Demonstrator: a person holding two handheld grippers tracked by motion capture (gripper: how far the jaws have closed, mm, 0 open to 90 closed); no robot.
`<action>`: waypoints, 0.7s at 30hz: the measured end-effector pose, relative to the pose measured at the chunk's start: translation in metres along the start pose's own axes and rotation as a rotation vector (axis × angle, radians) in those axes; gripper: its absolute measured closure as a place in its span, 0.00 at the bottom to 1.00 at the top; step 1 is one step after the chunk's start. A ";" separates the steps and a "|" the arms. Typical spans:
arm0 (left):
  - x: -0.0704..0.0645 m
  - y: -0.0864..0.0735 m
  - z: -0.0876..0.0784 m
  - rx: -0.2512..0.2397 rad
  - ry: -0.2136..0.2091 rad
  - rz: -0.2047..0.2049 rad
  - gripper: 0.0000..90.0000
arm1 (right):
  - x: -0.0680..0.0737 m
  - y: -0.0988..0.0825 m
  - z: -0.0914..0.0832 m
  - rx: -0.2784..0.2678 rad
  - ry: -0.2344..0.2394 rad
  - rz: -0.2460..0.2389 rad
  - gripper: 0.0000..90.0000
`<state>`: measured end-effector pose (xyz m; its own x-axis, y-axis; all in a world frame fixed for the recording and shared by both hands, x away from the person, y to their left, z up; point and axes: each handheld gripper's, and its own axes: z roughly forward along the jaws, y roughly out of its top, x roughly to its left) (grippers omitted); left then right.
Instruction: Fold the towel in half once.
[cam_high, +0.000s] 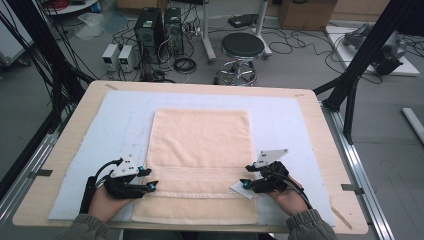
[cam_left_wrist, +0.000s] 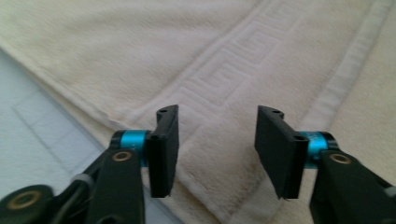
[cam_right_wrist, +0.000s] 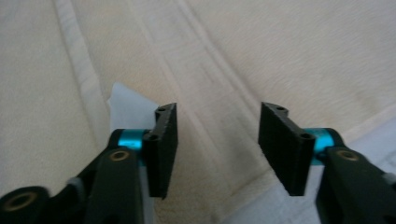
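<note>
Cream terry towel (cam_high: 200, 160) flat on pale blue mat (cam_high: 280, 115); white label (cam_high: 240, 189) near right gripper (cam_high: 246, 183). Left gripper (cam_high: 150, 179), right gripper: jaws wide apart, empty.

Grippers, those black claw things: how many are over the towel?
2. The left gripper hovers at the cream towel's near left edge; the right gripper is at its near right edge, beside a white tag. Both are open.

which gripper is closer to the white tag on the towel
Right. The right gripper sits at the towel's right edge, its fingers open, beside the white tag. The left gripper is across the towel at its left edge.
</note>
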<state>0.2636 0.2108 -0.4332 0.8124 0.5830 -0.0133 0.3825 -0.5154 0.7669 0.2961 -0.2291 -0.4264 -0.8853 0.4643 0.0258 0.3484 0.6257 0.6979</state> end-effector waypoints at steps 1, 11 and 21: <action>0.000 -0.001 0.002 0.010 0.000 0.004 0.63 | -0.001 -0.002 0.003 0.009 0.007 -0.009 0.60; -0.002 -0.005 0.005 -0.009 0.004 0.019 0.88 | 0.000 -0.004 0.007 0.009 0.045 -0.013 0.88; -0.001 -0.001 -0.007 -0.057 0.005 -0.003 0.94 | 0.000 0.004 -0.003 -0.019 0.057 -0.030 0.95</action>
<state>0.2596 0.2152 -0.4292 0.8092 0.5874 -0.0128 0.3591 -0.4772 0.8021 0.2963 -0.2285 -0.4219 -0.9116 0.4086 0.0451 0.3160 0.6265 0.7125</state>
